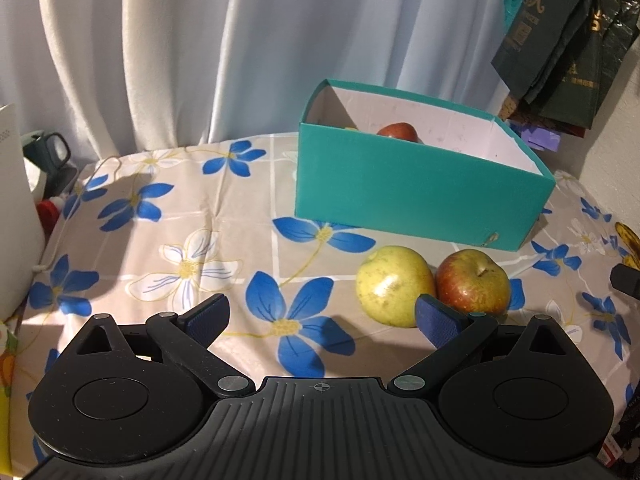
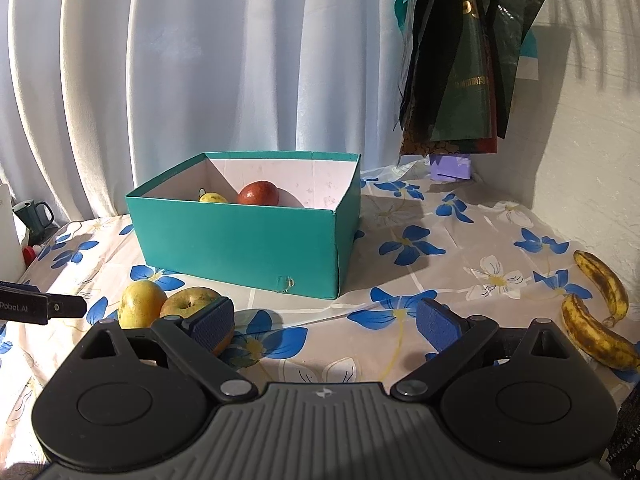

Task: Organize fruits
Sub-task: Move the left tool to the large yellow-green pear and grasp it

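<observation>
A desk (image 2: 460, 208) covered by a beige cloth printed with blue and white flowers stands in front of pale curtains. Toward the back of it sits an open teal box (image 2: 248, 240), white inside, which looks like the place the fruit is being gathered. Two pieces are already in it: a red apple (image 2: 258, 193) and, just beside it, a small yellow fruit (image 2: 213, 197) mostly hidden by the box wall.

Loose fruit waits on the cloth. Just in front of the box, a yellow apple (image 1: 394, 285) and a red-and-yellow apple (image 1: 472, 282) sit touching each other. Well apart from them, at the desk's right edge, lie two spotted, overripe bananas (image 2: 598, 308), end to end.

The left gripper (image 1: 322, 318) hovers low over the cloth, its fingers spread wide and holding nothing; the blue pad of one finger (image 1: 436, 322) appears in front of the yellow apple, though contact cannot be confirmed. The right gripper (image 2: 326, 326) is likewise spread wide and empty, aimed at the bare cloth between the apples and the bananas; one of its fingers (image 2: 212, 326) overlaps the red-and-yellow apple in its view.

Judging by this, the sorting is partly done, and the pair of apples by the box seems the likeliest next pick, probably for the left gripper.
</observation>
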Available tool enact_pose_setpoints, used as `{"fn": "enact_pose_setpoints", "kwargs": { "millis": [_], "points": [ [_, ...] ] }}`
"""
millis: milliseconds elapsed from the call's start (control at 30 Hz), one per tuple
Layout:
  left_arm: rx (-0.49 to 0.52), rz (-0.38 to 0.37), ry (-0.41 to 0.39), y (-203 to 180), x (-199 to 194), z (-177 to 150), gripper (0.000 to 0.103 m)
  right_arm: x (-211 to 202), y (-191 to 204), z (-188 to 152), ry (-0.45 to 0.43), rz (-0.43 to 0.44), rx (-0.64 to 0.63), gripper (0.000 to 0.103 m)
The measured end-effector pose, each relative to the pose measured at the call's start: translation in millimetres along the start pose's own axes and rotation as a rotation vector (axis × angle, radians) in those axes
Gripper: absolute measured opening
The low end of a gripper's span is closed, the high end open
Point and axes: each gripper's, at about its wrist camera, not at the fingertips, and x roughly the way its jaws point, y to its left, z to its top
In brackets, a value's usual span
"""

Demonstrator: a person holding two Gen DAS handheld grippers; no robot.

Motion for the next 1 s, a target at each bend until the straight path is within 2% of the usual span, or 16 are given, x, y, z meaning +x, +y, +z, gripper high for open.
{"fn": "enact_pose_setpoints", "kwargs": {
  "millis": [67,200,367,467,567,633,767,1000],
  "points": [
    [0.018,0.006,-0.006,1.2,0.7,0.8,0.101,0.0,0.3,-0.4,0.004,-0.004,0.002,0.098],
    [0.122,-0.008,0.005,-11.9,9.1,-0.7,0.101,1.6,2.4,-1.0,0.014,-0.009,0.002,0.098],
    [0.224,-0.098,0.036,-34.7,29.7,-4.1,0.101,3.2,5.5,-0.3,0.018,-0.019,-0.008,0.098],
    [0.278,-0.112,0.056,-47.4,46.7,-7.3,0.101,4.5,5.6,0.5,0.024,-0.029,-0.004,0.098],
    [0.303,-0.129,0.076,-52.7,60.7,-6.5,0.097,5.3,4.4,0.6,0.030,-0.048,-0.006,0.098],
    [0.329,-0.124,0.085,-55.8,69.0,-5.2,0.090,6.7,2.4,0.2,0.038,-0.060,-0.003,0.098],
    [0.373,-0.106,0.096,-59.7,84.1,-3.0,0.086,10.8,-0.6,-0.4,0.055,-0.077,0.007,0.098],
    [0.435,-0.106,0.092,-63.8,99.4,0.1,0.086,19.1,-0.2,1.4,0.069,-0.079,0.004,0.098]
  ]
}}
